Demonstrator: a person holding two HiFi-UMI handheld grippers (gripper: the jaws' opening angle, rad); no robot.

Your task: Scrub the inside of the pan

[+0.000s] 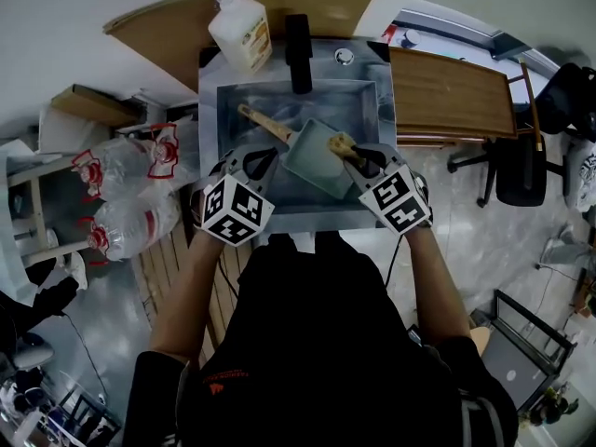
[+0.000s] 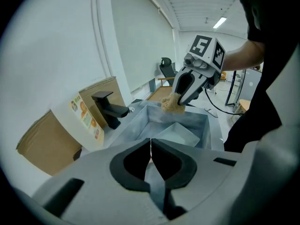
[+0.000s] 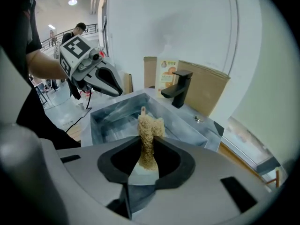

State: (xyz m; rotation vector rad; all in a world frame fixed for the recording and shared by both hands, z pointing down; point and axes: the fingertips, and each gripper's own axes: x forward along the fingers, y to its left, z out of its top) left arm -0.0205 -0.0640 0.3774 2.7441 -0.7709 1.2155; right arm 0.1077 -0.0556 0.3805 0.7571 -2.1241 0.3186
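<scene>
A grey rectangular pan (image 1: 312,161) with a wooden handle (image 1: 265,124) lies tilted in the steel sink (image 1: 233,96). My left gripper (image 1: 264,164) is at the pan's left edge, and in the left gripper view its jaws (image 2: 151,146) look shut on the rim of the pan (image 2: 180,134). My right gripper (image 1: 358,156) is shut on a tan fibrous scrubber (image 1: 342,143) just above the pan's right edge. The scrubber (image 3: 149,130) sticks up between the jaws of the right gripper (image 3: 147,149). The handle tip (image 3: 143,110) shows just behind it.
A black tap (image 1: 298,49) stands at the sink's back rim, with a white soap bottle (image 1: 242,28) to its left. Bagged water bottles (image 1: 130,170) sit on the floor at left. A wooden desk (image 1: 447,91) and an office chair (image 1: 517,166) are at right.
</scene>
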